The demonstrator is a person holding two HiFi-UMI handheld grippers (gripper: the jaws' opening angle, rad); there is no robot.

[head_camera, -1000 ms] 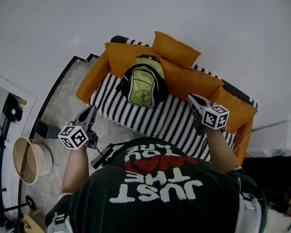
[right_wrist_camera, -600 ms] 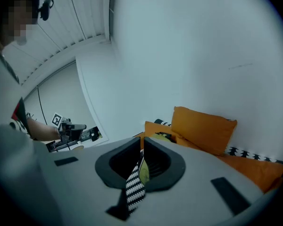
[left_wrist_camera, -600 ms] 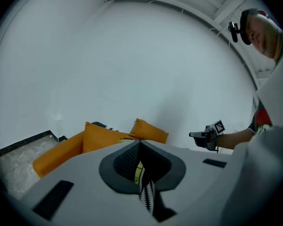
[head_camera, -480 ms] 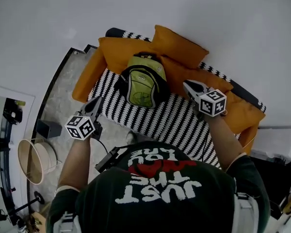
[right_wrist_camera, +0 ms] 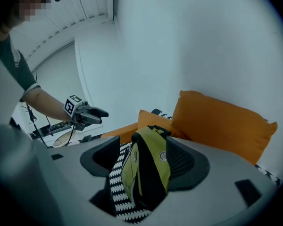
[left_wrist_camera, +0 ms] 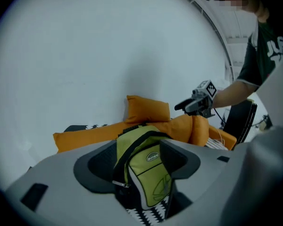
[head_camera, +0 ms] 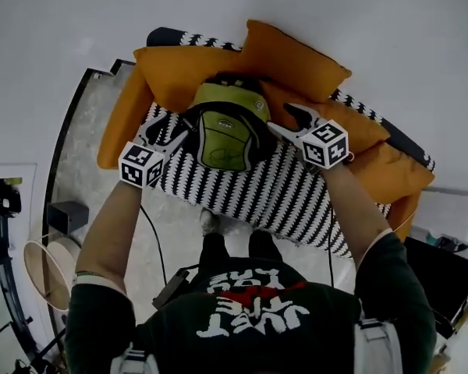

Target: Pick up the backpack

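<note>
A green and black backpack (head_camera: 226, 127) stands upright on the sofa's zigzag cover (head_camera: 281, 193), leaning on orange cushions. My left gripper (head_camera: 170, 133) hangs just left of it, my right gripper (head_camera: 288, 121) just right of it, both pointing inward. Both sets of jaws are opening. In the left gripper view the backpack (left_wrist_camera: 151, 173) shows through the gap of the left gripper (left_wrist_camera: 139, 161), with no pad pressing on it. The right gripper view is alike: the backpack (right_wrist_camera: 148, 173) lies ahead between the spread pads of the right gripper (right_wrist_camera: 144, 161), untouched.
Orange cushions (head_camera: 296, 57) line the sofa back against a white wall. On the floor at left are a round basket (head_camera: 47, 263), a dark box (head_camera: 62, 216) and a cable (head_camera: 152, 240). The person's legs stand at the sofa's front edge.
Both grippers have swung forward and down from beside the body to either side of the backpack. Their jaws, shut before, now stand apart.
</note>
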